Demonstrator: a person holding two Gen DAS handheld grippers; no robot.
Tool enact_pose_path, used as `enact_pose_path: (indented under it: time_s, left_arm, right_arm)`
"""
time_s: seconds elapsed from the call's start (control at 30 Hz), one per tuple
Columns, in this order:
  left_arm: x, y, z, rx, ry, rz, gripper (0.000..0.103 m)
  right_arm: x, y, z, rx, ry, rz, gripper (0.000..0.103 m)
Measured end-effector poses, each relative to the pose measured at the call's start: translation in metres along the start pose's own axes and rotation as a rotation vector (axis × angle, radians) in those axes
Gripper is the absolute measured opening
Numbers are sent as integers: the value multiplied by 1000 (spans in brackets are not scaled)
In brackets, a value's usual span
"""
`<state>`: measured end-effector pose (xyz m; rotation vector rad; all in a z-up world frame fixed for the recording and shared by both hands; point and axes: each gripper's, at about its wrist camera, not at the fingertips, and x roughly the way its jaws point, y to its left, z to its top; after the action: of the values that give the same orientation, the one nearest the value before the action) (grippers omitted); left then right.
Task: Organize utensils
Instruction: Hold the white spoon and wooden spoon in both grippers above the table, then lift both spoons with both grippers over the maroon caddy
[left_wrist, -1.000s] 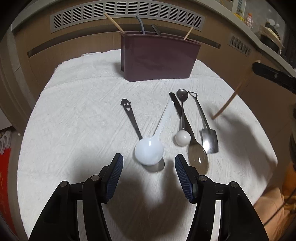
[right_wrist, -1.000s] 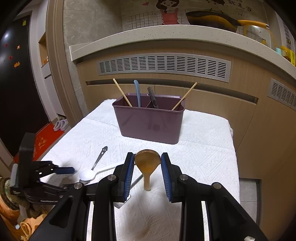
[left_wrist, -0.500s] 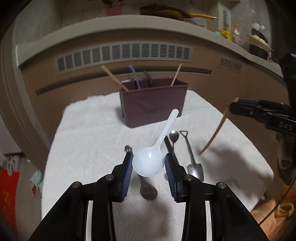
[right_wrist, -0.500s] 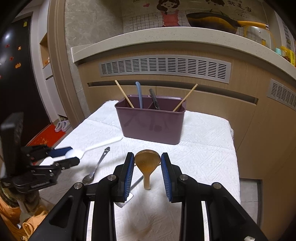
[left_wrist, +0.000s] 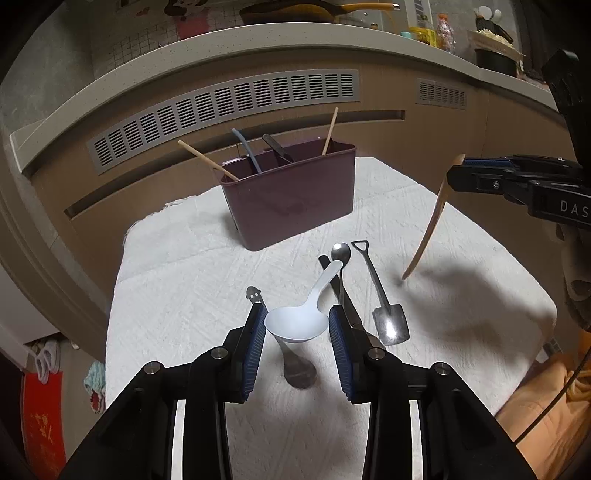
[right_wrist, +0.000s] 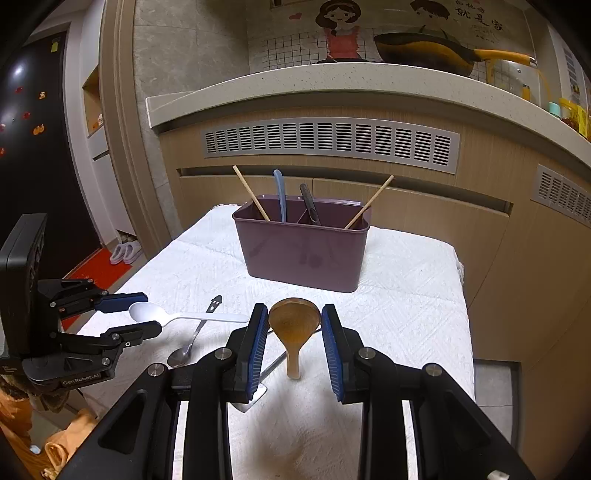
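Note:
My left gripper (left_wrist: 297, 325) is shut on the bowl of a white plastic spoon (left_wrist: 295, 325) and holds it above the table, handle pointing away; it also shows in the right wrist view (right_wrist: 147, 312). My right gripper (right_wrist: 294, 325) is shut on the bowl of a wooden spoon (right_wrist: 293, 319), handle hanging down; it shows in the left wrist view (left_wrist: 424, 236). A maroon utensil holder (left_wrist: 291, 206) stands at the back of the table with chopsticks and several handles in it; it also shows in the right wrist view (right_wrist: 303, 254).
On the white cloth (left_wrist: 184, 295) lie a smiley-handled spoon (left_wrist: 299, 373), a small metal spoon (left_wrist: 340, 253), a shovel-shaped spoon (left_wrist: 389, 325) and a dark-handled utensil (left_wrist: 325, 262). A wooden cabinet with vents (right_wrist: 332, 142) stands behind the table.
My left gripper closed on the white spoon, lifted it off the cloth and tilted up. The right gripper has stayed still with the wooden spoon.

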<state>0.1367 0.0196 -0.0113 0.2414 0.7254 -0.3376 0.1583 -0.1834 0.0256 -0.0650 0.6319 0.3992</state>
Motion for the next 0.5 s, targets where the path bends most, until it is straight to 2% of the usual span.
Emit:
enact_pose_path:
  time_s: [0.1,0.23,0.37,0.5]
  left_arm:
    - [-8,1,6,22,-16,4,36]
    - [-32,1,26,80,-97,39,36]
    - [-62,-2,62,178,-192,111,36]
    - [-96,5,107,206,-267,133,36]
  right_arm:
    - [-1,0,1,-2,-3,1,28]
    - [-6,1,8,3,-19,12,28]
    - [-23,0,44,-11,-73,15,28]
    - [-49,-2,90,-26,-171,-10,28]
